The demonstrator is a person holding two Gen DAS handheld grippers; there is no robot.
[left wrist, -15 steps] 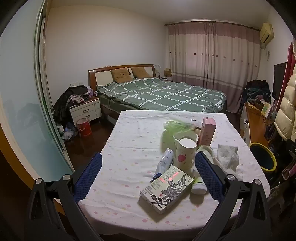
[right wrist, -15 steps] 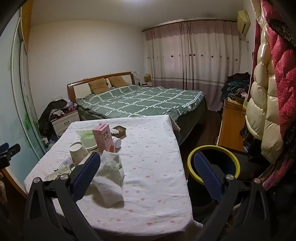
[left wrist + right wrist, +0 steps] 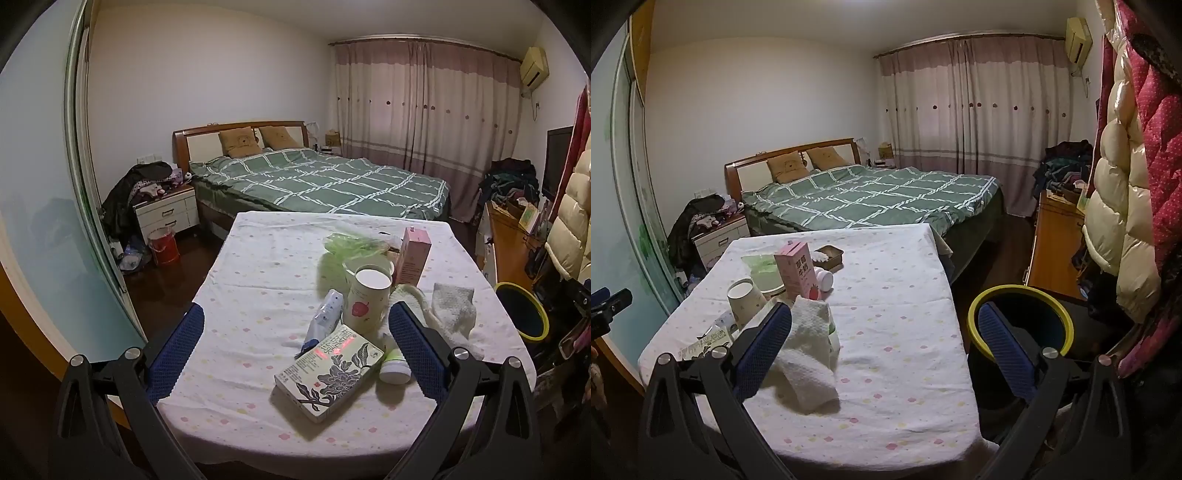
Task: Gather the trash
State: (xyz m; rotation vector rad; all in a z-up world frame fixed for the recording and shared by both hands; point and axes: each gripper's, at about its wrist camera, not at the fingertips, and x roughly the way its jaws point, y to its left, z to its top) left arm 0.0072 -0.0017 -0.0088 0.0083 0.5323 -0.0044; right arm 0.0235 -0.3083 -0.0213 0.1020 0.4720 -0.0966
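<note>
The trash lies clustered on my table [image 3: 258, 295], which is draped in a white cloth with small pastel flowers. Nearest my left tongs is a flat printed box [image 3: 328, 373] with a dark floral design, lying on its broad face. Just beyond it stands an upright paper cup [image 3: 367, 299] bearing a red apple print; its inside is not visible to me. A crumpled blue-and-white wrapper [image 3: 325, 317] lies against the cup's left side, and a small white jar [image 3: 395, 363] lies tipped on its side at the box's right corner. Behind the cup stands a pink milk carton [image 3: 798, 273], upright, with a crumpled green plastic bag [image 3: 349, 245] to its left. A shallow brown tray [image 3: 829, 256] behind the carton holds some pale items I cannot identify. A white crumpled towel [image 3: 809, 350] sprawls toward the table's right side.

Off the table's right edge stands the trash bin [image 3: 1067, 325], dark with a yellow-green rim; its interior looks dark and I cannot tell what it contains.

My left tongs [image 3: 295, 343] are spread fully wide above the near table edge, gripping and touching nothing. My right tongs [image 3: 882, 343] are likewise spread wide and empty, one blue pad [image 3: 761, 350] in front of the towel, the other in front of the bin.
</note>
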